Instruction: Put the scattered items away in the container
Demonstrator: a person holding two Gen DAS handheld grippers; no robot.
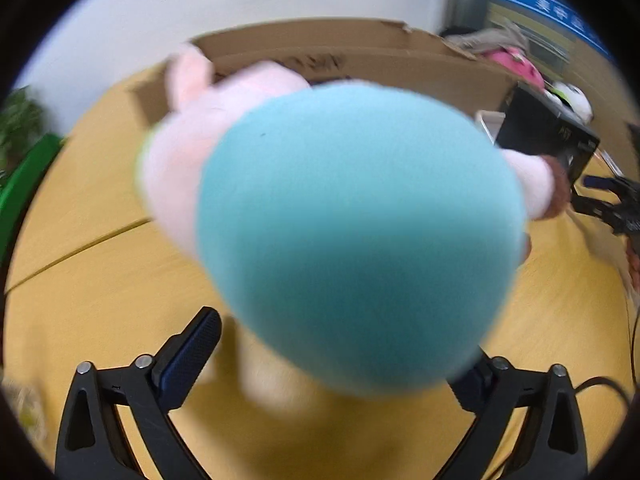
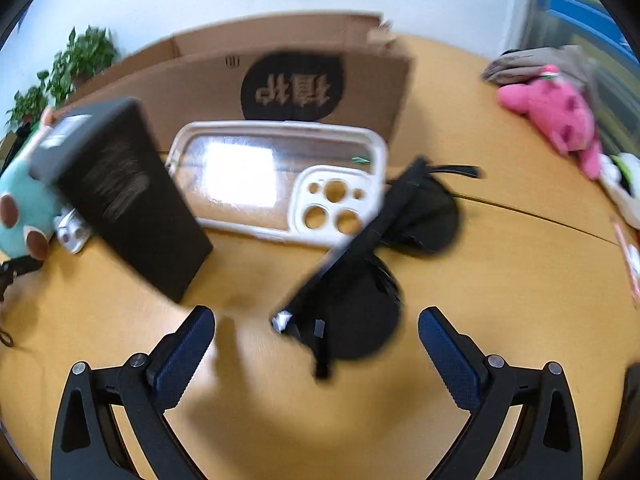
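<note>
A teal and pink plush toy (image 1: 356, 236) fills the left wrist view, just ahead of my left gripper (image 1: 336, 354). The jaws stand wide apart, and the right finger is partly hidden behind the plush. I cannot tell if the plush touches the fingers. The cardboard box (image 1: 320, 52) stands behind it. My right gripper (image 2: 316, 344) is open, with black sunglasses (image 2: 360, 280) lying on the table between and just ahead of its fingers. A white phone case (image 2: 280, 184) and a black box (image 2: 120, 196) lie in front of the cardboard box (image 2: 288, 80). The plush also shows in the right wrist view (image 2: 24, 208).
A pink plush (image 2: 560, 120) and a white-green toy (image 2: 624, 188) lie at the far right by grey cloth. A small white object (image 2: 72, 232) sits beside the black box. Potted plants (image 2: 60, 72) stand at the back left. The table is yellow wood (image 2: 500, 280).
</note>
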